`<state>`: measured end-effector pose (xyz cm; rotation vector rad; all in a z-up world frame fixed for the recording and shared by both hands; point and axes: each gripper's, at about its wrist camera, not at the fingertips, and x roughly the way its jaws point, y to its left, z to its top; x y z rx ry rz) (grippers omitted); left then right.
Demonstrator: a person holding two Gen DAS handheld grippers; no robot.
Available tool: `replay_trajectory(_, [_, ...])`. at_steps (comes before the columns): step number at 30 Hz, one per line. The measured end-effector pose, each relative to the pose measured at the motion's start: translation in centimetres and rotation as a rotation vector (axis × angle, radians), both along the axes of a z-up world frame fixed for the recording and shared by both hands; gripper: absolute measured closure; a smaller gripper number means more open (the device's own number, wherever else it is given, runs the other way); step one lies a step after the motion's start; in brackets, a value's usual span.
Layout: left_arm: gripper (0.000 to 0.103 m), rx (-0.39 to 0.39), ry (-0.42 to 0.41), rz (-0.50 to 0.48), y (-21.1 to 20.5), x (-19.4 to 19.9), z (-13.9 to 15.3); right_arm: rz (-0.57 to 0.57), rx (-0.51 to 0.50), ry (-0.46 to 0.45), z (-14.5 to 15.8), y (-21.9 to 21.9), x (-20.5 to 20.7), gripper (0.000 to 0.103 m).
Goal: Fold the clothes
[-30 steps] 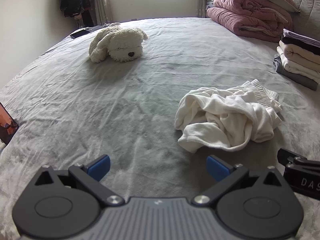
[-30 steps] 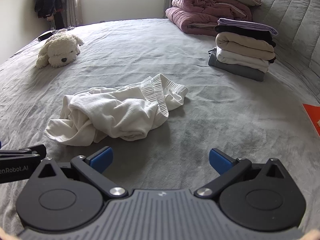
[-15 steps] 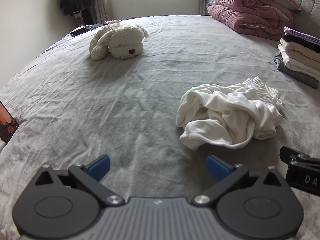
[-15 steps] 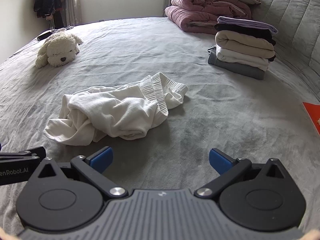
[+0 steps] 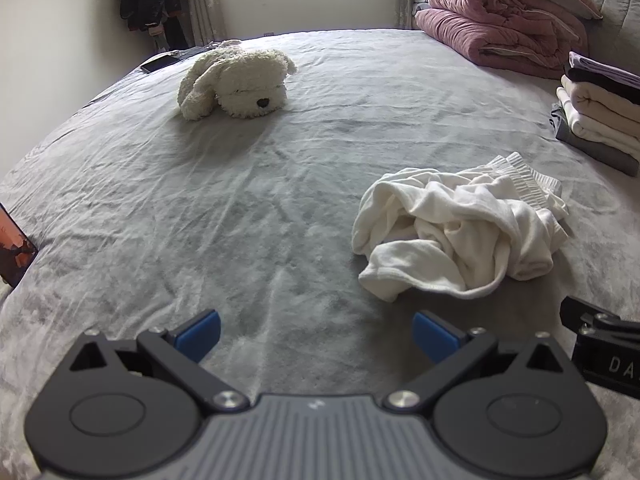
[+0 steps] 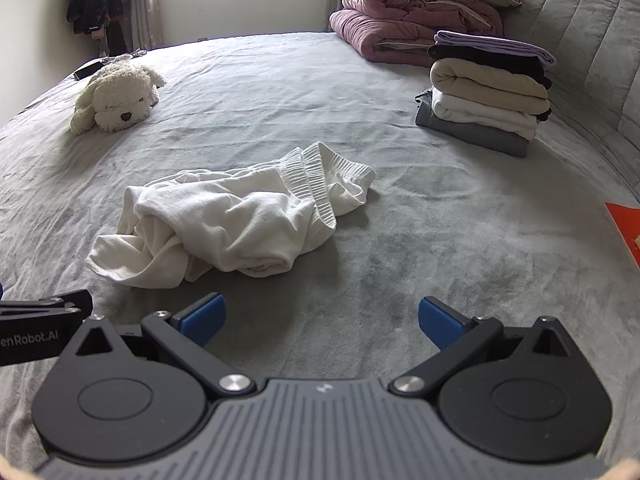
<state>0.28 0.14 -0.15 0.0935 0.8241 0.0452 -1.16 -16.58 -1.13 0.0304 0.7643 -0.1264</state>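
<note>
Crumpled white knit garment (image 6: 232, 216) on the grey bed (image 6: 440, 208) looks light and limp; its ribbed hem (image 6: 316, 176) offers firm hold. Both tools, left (image 5: 316, 336) and right (image 6: 320, 320), are spread, empty.

White letters "DA" show on the black side of the right gripper (image 5: 608, 360), cut off at the edge. The left gripper (image 6: 36, 338) reads "enRobot.AI", its start cropped.

Grey bed (image 6: 400, 264) carries crumpled white garment (image 6: 240, 216), plush dog (image 6: 116, 98), folded stack (image 6: 488, 92).
</note>
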Motion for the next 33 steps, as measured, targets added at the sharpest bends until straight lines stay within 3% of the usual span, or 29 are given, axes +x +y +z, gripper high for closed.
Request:
replay_trajectory(20, [0.0,-0.031,-0.006,0.007,0.1,1.5,0.9,-0.009,-0.011,0.018,0.9,0.1,0.6,0.0])
replay_trajectory(33, [0.0,-0.045,0.042,-0.012,-0.4,5.4,-0.1,-0.008,-0.02,0.083,1.1,-1.5,4.9,0.0])
